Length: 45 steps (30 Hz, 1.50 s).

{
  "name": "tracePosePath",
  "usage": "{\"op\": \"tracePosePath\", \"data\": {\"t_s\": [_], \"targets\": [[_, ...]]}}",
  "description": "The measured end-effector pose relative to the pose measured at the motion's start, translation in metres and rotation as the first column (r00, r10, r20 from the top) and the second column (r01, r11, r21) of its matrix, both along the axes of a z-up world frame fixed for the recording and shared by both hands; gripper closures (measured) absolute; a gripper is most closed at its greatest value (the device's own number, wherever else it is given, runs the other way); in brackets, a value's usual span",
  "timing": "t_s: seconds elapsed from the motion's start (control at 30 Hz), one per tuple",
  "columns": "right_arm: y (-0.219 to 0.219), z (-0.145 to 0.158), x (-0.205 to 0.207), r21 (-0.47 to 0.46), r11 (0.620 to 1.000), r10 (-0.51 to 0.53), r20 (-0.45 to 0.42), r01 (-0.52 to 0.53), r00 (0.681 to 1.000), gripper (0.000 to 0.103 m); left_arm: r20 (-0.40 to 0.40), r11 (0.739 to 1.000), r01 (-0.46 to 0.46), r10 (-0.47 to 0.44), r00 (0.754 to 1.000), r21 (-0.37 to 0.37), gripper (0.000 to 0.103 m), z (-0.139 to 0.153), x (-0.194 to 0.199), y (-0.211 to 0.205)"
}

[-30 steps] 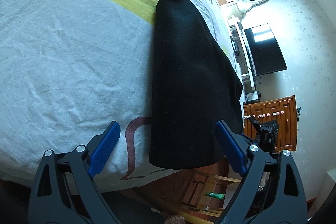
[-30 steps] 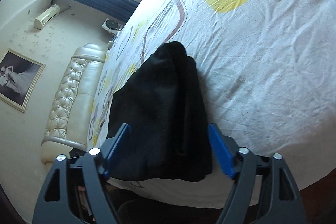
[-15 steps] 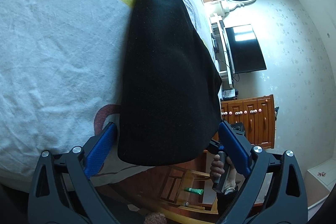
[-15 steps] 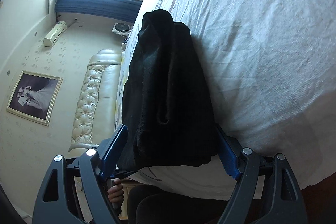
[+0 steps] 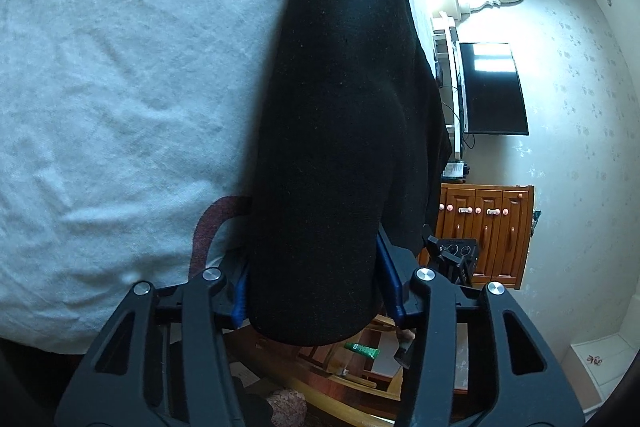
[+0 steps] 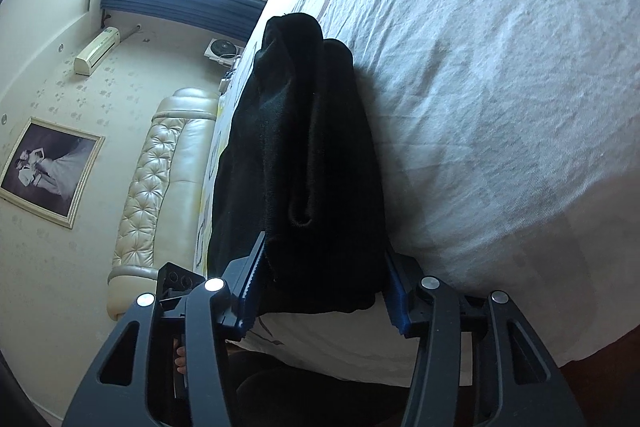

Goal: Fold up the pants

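- Since a second ago both hands have come in low over the bed's edge, and each pair of fingers, wide open then, has just been closing around the near end of the cloth.
- The bed (image 6: 500, 99), under a white sheet with yellow patches, carries the black pants (image 5: 340, 131), which lie as a long folded strip along the near edge.
- The left gripper (image 5: 316, 287) has its blue fingers pressed on the strip's near corner, gripping it.
- The right gripper (image 6: 324, 291) likewise clamps the other near corner, where layered folds show.
- Step in hand, as I judge it: seizing the end for another fold. Next: lift both corners together and carry them evenly over the far end.
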State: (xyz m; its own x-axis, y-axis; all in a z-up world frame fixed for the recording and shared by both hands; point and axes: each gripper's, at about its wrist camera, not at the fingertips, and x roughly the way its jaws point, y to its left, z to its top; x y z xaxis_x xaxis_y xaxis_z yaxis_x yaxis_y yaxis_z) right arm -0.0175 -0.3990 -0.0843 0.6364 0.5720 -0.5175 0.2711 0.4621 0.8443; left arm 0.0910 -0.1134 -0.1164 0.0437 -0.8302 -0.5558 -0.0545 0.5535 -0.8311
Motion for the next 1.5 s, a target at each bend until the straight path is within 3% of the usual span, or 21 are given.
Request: {"op": "tracePosePath", "data": {"t_s": [0.13,0.3,0.57,0.83,0.9,0.97,1.03,1.07,1.17,1.27,1.5], "targets": [[0.006,0.006,0.004,-0.020,1.000,0.005,-0.002,-0.005,1.000,0.052,0.038,1.000,-0.007,0.007,0.999,0.004,0.067,0.006,-0.003,0.001],[0.022,0.015,0.011,-0.033,0.999,0.025,-0.001,-0.025,1.000,0.054,0.142,0.998,-0.007,-0.002,0.990,0.062,0.070,0.025,-0.004,0.009],[0.081,0.017,0.055,-0.012,0.989,0.145,0.005,-0.145,0.989,0.055,0.178,0.991,-0.104,0.088,0.980,0.083,0.071,0.036,-0.008,0.079],[0.154,0.014,0.101,-0.007,0.952,0.305,0.001,-0.305,0.953,0.055,0.175,0.972,-0.202,0.180,0.968,0.116,0.070,0.040,-0.018,0.150],[0.160,0.013,0.102,-0.023,0.952,0.304,-0.010,-0.304,0.953,0.055,0.165,0.975,-0.191,0.172,0.971,0.110,0.063,0.035,-0.019,0.152],[0.160,0.013,0.100,-0.021,0.951,0.308,-0.022,-0.308,0.951,0.050,0.154,0.973,-0.191,0.170,0.973,0.131,0.044,0.032,-0.021,0.153],[0.157,0.016,0.097,-0.010,0.955,0.297,-0.019,-0.297,0.955,0.040,0.153,0.977,-0.177,0.159,0.975,0.116,0.037,0.035,-0.022,0.158],[0.151,0.018,0.094,-0.005,0.959,0.284,-0.012,-0.284,0.959,0.036,0.165,0.977,-0.174,0.153,0.974,0.124,0.028,0.038,-0.023,0.160],[0.135,0.027,0.093,-0.005,0.968,0.250,0.015,-0.250,0.968,0.029,0.246,0.974,-0.174,0.135,0.960,0.143,0.018,0.051,-0.023,0.176],[0.120,0.029,0.103,-0.024,0.977,0.211,0.020,-0.210,0.977,0.027,0.316,0.964,-0.181,0.113,0.942,0.196,0.013,0.058,-0.012,0.182],[0.126,0.012,0.165,0.035,0.982,0.187,0.009,-0.187,0.982,0.027,0.270,0.965,-0.185,0.131,0.954,0.187,0.013,0.040,0.051,0.176]]}}
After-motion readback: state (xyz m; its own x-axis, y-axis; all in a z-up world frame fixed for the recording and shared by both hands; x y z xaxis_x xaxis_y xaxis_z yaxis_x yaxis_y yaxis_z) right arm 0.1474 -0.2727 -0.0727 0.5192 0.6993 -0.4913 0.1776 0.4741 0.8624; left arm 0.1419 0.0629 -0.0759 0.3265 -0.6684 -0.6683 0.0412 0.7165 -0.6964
